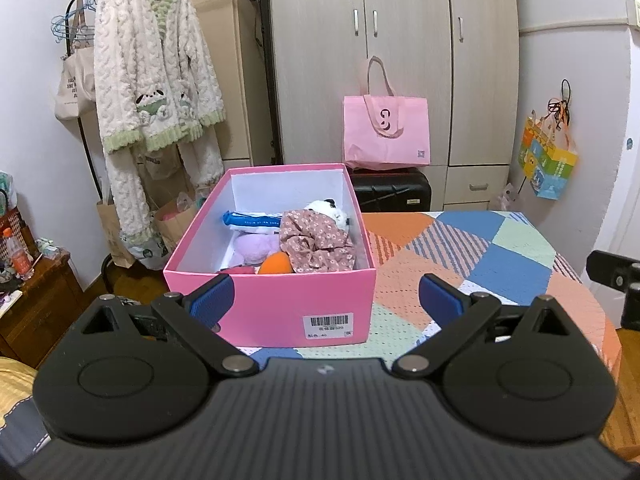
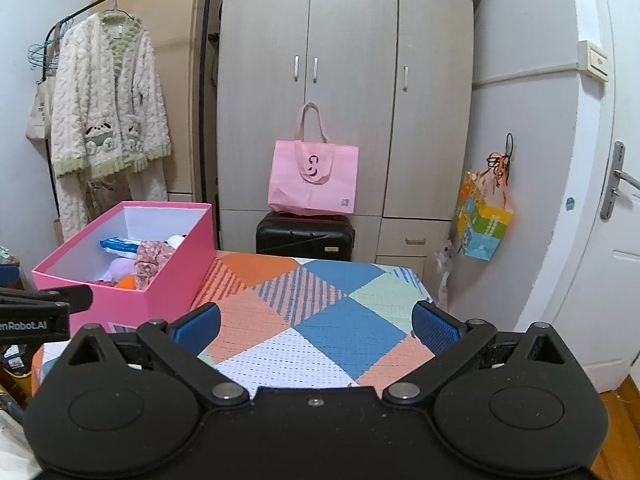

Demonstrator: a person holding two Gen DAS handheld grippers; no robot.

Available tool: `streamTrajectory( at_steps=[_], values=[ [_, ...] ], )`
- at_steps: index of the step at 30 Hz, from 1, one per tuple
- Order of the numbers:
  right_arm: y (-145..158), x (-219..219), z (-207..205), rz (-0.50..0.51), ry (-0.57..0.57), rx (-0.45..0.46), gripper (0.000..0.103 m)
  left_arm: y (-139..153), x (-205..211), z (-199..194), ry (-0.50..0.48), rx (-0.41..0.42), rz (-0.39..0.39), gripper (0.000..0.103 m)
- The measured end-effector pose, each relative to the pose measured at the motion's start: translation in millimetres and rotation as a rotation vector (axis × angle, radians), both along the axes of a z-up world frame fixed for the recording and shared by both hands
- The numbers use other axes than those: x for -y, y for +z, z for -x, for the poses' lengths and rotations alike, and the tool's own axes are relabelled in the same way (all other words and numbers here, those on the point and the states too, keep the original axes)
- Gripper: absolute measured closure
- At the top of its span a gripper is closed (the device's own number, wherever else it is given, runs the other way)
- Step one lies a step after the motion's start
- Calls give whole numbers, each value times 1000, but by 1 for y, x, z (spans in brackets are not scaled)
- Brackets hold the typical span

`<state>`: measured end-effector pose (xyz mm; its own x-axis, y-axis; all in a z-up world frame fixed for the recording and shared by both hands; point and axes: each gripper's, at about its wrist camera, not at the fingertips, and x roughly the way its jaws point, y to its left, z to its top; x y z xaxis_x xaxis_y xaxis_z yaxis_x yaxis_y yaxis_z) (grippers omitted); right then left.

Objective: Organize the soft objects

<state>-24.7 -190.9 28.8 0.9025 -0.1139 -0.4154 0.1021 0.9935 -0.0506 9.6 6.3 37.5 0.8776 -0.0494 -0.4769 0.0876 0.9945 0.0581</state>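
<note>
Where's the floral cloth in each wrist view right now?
Left wrist: floral cloth lies in the pink box, centre of frame, right side of the box, beside the panda plush.
Right wrist: floral cloth sits left of centre, inside the same box.
Shared landmark: pink tote bag on the black suitcase.

Illumination is even, diffuse indoor light in both views; no lamp or window is in frame. Shadows are soft and faint. No strong glare appears. Fisheye distortion bows the wardrobe (image 1: 394, 60) edges and the door (image 2: 600, 184) at right of frame. Frame corners vignette to black. Focus is sharp centrally, slightly softer toward the edges.
</note>
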Motion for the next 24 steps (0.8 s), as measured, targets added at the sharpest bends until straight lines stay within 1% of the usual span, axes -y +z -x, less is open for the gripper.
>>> streamTrajectory(
  at_steps=[15,24],
  values=[
    [-2,-2,3,6,-6,15,0,0,0,7,9,42,-32,3],
    [-2,-3,4,12,-4,17,0,0,0,7,4,38,-20,3]
  ],
)
